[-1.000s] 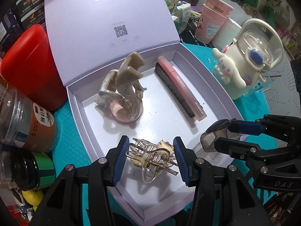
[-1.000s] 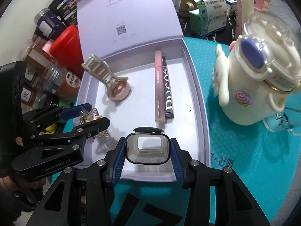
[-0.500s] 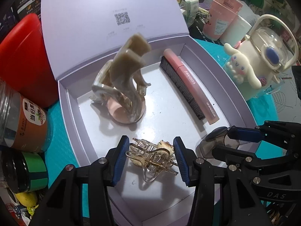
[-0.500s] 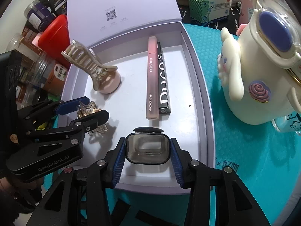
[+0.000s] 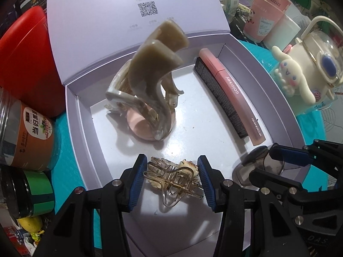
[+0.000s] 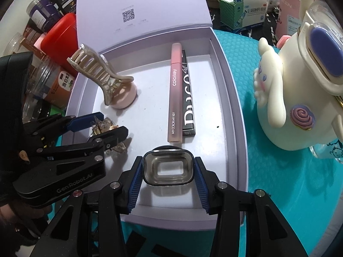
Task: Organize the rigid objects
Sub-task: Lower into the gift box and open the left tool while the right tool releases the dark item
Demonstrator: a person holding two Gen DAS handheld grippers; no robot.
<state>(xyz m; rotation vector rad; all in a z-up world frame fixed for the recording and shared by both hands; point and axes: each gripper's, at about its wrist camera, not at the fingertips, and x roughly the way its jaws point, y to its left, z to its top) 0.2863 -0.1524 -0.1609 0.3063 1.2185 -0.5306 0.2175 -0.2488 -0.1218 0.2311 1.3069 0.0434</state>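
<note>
Box holds clips, cosmetic tubes

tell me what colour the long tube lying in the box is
Pink, shading to a duskier mauve-pink at its near end, with white lettering; the tube shows best in the right wrist view.

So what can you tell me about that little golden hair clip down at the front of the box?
The golden hair clip is a small claw of clear amber plastic with a metal spring and a cream shell-like ornament. The left hand-held gripper is shut on it, blue pads on both sides, low over the lavender box floor near its front-left corner.
</note>
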